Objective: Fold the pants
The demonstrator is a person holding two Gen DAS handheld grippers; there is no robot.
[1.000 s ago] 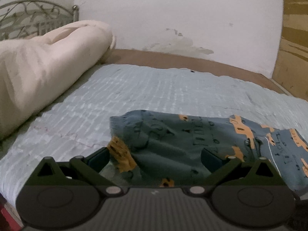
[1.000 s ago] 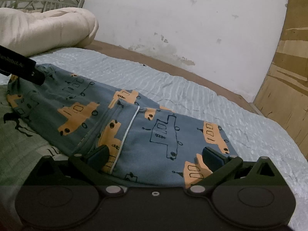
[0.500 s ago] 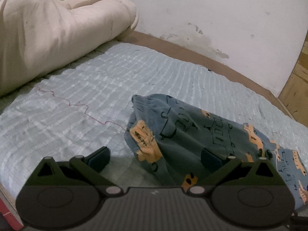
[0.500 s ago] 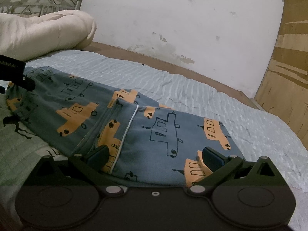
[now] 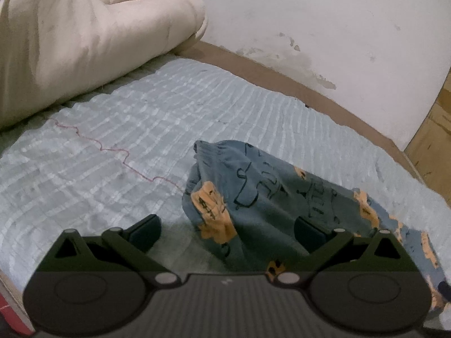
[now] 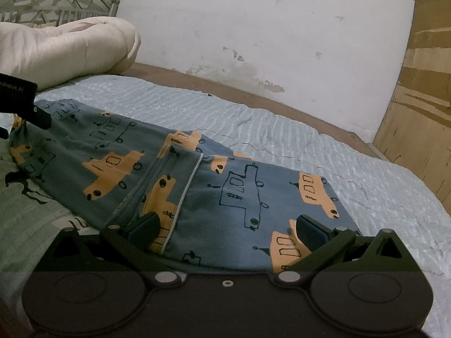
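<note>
Both my grippers, left (image 5: pixel 227 229) and right (image 6: pixel 227 226), had fingers spread over the pants (image 6: pixel 197 186); I judged pinching the hem came next.

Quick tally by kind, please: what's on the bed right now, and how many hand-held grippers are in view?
Pants: 1
Cream comforter: 1
Light blue bedspread: 1
Hand-held grippers: 2, left and right
Total: 5
</note>
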